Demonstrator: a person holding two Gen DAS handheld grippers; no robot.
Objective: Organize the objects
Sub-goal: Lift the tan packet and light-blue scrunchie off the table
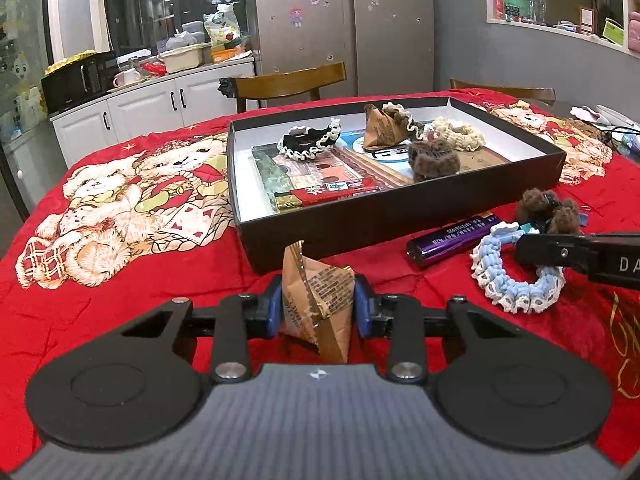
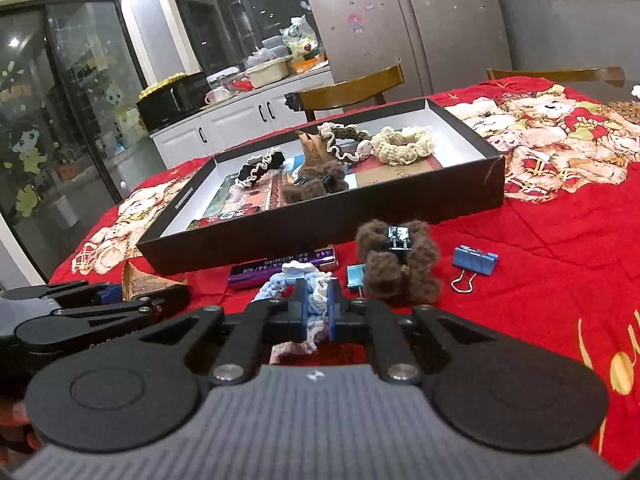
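Two claws in play here, both busy. The left claw has its blue pads pressed onto a brown pyramid-shaped paper packet, sitting on the red teddy-bear cloth that covers the tabletop, just in front of the box. The right claw is squeezed nearly all the way together on one light-blue crocheted scrunchie, pinching a section of its ring while the rest lies on the cloth. The big shallow black box with the white inside sits in the middle of the tabletop. Counting what's in it: one black scrunchie with a cream frill, one cream scrunchie, one brownish one with a cream frill at the back, one fuzzy brown clip, one more brown paper packet, plus some flat printed cards or booklets underneath that I can't count reliably. Loose on the cloth outside the box: one purple tube-like stick right next to the blue scrunchie, one fuzzy brown clip just beyond the right claw, one blue binder clip off to its right, and a small teal thing tucked against the fuzzy clip that I can't make out.
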